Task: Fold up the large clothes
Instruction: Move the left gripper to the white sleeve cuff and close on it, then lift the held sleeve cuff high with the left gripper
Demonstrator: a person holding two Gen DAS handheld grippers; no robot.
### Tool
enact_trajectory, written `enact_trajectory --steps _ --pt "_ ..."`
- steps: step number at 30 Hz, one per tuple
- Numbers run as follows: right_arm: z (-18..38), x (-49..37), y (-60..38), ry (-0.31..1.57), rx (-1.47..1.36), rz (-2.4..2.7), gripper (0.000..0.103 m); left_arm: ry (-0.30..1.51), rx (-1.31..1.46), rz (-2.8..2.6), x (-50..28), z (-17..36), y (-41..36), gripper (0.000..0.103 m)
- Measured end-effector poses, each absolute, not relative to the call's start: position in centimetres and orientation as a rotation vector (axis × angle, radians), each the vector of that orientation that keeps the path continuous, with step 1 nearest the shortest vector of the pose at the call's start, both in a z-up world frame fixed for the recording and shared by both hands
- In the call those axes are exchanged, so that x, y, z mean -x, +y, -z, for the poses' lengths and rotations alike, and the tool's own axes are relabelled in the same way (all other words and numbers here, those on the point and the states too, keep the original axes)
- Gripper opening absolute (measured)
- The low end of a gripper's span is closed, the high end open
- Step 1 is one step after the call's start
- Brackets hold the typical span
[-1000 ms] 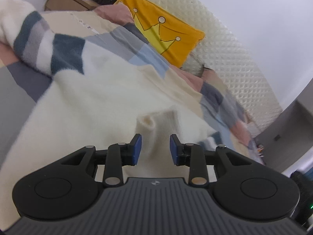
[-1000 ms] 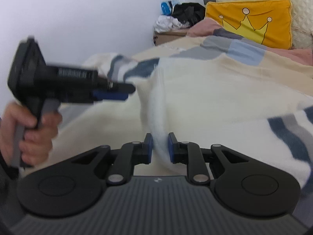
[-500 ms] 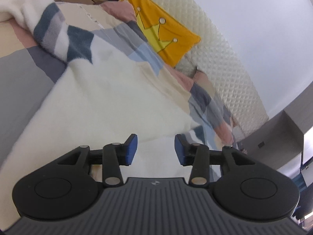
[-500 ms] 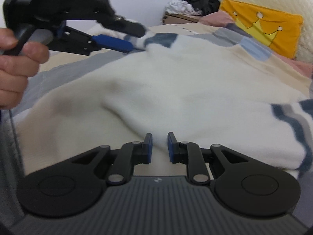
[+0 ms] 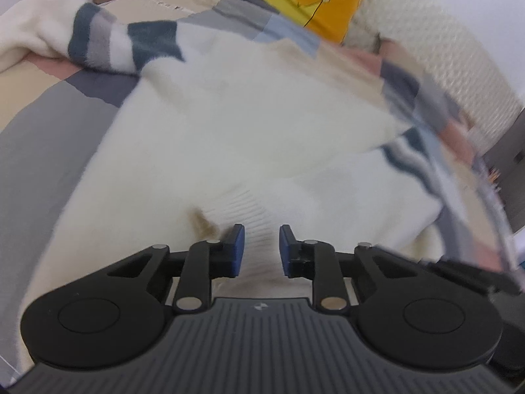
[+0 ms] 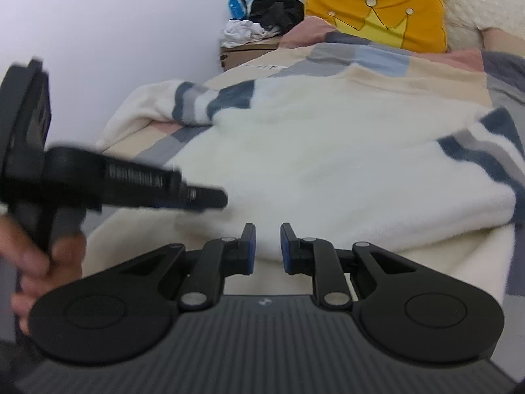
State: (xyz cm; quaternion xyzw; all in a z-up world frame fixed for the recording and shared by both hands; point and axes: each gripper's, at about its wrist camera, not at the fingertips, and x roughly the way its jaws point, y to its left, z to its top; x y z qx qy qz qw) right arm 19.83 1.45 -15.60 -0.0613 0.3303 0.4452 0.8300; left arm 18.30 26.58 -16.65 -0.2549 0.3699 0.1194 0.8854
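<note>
A cream sweater (image 5: 236, 124) (image 6: 328, 164) with navy and grey striped sleeves lies spread on the bed. My left gripper (image 5: 261, 249) is low over its near edge with the ribbed hem (image 5: 252, 210) between the blue pads. Its jaws are closing and a gap still shows. In the right wrist view the left gripper (image 6: 213, 198) appears blurred at the left, held by a hand (image 6: 32, 256). My right gripper (image 6: 266, 246) is shut on the sweater's near folded edge. One striped sleeve (image 6: 210, 105) lies at the far left, the other (image 6: 485, 151) at the right.
The bed has a patchwork sheet (image 5: 49, 138) of grey, pink and beige. A yellow crown pillow (image 6: 384, 23) leans on the quilted headboard (image 5: 459, 65). Beyond the bed a cardboard box (image 6: 249, 52) carries a heap of clothes. A white wall runs along the left.
The left gripper dropped from near the striped sleeve to the ribbed hem, its jaws widening and then narrowing. The raised sweater fold held by the right gripper now lies flat.
</note>
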Motion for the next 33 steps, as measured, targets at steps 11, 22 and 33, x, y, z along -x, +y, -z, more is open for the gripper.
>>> enact_trajectory --steps 11,22,33 --pt "19.3 -22.8 2.5 0.786 0.125 -0.832 0.016 0.853 0.486 -0.286 -19.7 18.7 26.4 0.023" --pt "19.4 -23.3 1.7 0.815 0.05 -0.846 0.017 0.647 0.531 -0.373 -16.4 13.2 29.7 0.045" --pt "18.8 -22.6 2.1 0.787 0.058 -0.864 0.021 0.546 0.646 -0.665 -11.9 11.3 45.9 0.069"
